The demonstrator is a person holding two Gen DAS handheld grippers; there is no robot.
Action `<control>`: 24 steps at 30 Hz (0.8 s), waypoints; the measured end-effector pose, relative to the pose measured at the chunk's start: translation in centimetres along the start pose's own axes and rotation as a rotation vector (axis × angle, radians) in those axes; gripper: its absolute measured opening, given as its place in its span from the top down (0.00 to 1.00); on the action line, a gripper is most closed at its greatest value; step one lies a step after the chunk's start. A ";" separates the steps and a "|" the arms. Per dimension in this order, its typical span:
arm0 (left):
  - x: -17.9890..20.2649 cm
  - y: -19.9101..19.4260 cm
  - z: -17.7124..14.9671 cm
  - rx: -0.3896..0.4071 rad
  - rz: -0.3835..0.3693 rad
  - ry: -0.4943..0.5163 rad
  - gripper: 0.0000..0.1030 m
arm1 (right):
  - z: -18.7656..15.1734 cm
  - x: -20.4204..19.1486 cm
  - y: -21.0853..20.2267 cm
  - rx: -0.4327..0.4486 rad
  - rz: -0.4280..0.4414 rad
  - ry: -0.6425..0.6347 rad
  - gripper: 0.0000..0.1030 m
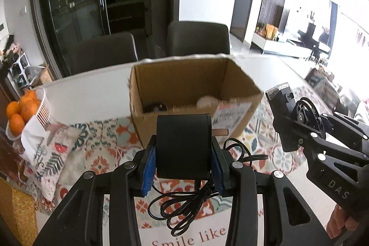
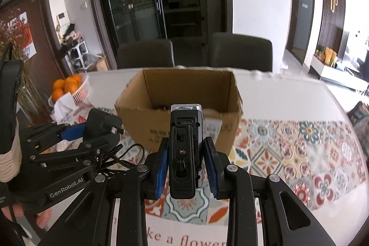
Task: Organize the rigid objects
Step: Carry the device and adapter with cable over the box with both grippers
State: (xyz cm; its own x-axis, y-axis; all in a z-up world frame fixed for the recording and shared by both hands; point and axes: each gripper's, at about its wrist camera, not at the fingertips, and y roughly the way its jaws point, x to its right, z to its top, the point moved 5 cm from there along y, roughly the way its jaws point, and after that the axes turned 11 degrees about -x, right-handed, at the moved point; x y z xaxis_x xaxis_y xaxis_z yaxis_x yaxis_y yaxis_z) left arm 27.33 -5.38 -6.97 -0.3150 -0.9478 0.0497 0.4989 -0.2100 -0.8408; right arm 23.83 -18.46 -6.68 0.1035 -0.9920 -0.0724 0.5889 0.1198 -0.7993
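Observation:
My left gripper (image 1: 183, 167) is shut on a black power adapter (image 1: 183, 144) whose coiled black cable (image 1: 184, 202) hangs below it, just short of the open cardboard box (image 1: 184, 93). My right gripper (image 2: 185, 170) is shut on a small black device with a USB-C port (image 2: 184, 146), held above the patterned cloth in front of the same box (image 2: 180, 93). The right gripper with its device shows at the right of the left wrist view (image 1: 283, 117). The left gripper with the adapter shows at the left of the right wrist view (image 2: 101, 126). The box holds a dark item (image 1: 154, 107) and a pale round item (image 1: 206, 102).
A white basket of oranges (image 1: 23, 110) stands at the table's left, with a patterned pillow (image 1: 53, 153) beside it. Two dark chairs (image 1: 198, 38) stand behind the white table (image 1: 92, 89). A patterned cloth (image 2: 288, 153) covers the near part of the table.

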 end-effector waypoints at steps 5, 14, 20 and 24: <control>-0.5 -0.6 1.8 0.042 0.005 -0.016 0.61 | 2.0 -0.1 -0.6 0.043 0.000 -0.016 0.71; -1.3 -0.4 5.3 0.082 0.022 -0.022 0.61 | 5.3 -0.1 -0.7 0.104 -0.020 -0.052 0.71; -1.7 0.6 7.5 0.078 0.014 -0.038 0.61 | 7.7 0.4 0.6 0.103 -0.023 -0.064 0.71; -2.1 1.8 8.8 0.073 0.030 -0.036 0.61 | 8.9 1.1 2.2 0.075 -0.009 -0.052 0.71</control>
State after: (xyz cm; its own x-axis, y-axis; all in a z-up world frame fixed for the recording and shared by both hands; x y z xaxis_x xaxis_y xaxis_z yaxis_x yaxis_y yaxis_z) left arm 36.01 -5.92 -3.81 -0.2704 -0.9617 0.0462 0.5659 -0.1975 -0.8005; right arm 32.40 -18.93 -3.22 0.1381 -0.9899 -0.0331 0.6481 0.1156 -0.7527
